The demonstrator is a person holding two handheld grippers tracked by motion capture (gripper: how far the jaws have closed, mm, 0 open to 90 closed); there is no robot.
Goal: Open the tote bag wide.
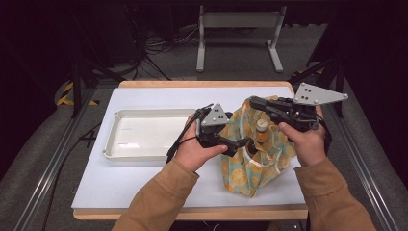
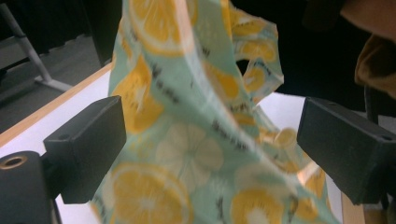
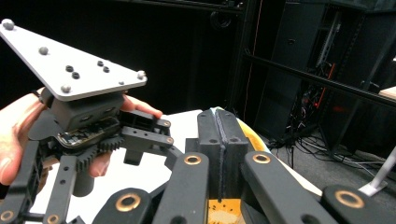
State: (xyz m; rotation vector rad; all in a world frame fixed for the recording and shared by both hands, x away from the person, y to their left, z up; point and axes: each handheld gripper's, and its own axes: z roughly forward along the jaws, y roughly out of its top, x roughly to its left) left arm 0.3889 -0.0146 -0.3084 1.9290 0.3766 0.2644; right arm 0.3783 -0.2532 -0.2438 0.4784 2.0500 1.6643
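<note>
A teal cloth bag (image 1: pixel 250 166) printed with orange slices stands on the white table (image 1: pixel 144 178), right of centre. Inside its open mouth sits a brown bottle (image 1: pixel 261 130) with a pale cap. My right gripper (image 1: pixel 252 101) is shut on the bag's far rim and holds it up; in the right gripper view the jaws (image 3: pixel 221 135) are pressed together with yellow cloth (image 3: pixel 219 215) showing below them. My left gripper (image 1: pixel 239 144) is open at the bag's near-left rim. In the left gripper view the bag cloth (image 2: pixel 196 140) hangs between the wide-apart jaws, touching neither pad clearly.
An empty white tray (image 1: pixel 111 139) lies on the left half of the table. A wooden edge (image 1: pixel 192 213) borders the table in front. A grey metal stand (image 1: pixel 238 21) and cables sit on the floor beyond. The left gripper's grey plate (image 3: pixel 70 60) is close by in the right gripper view.
</note>
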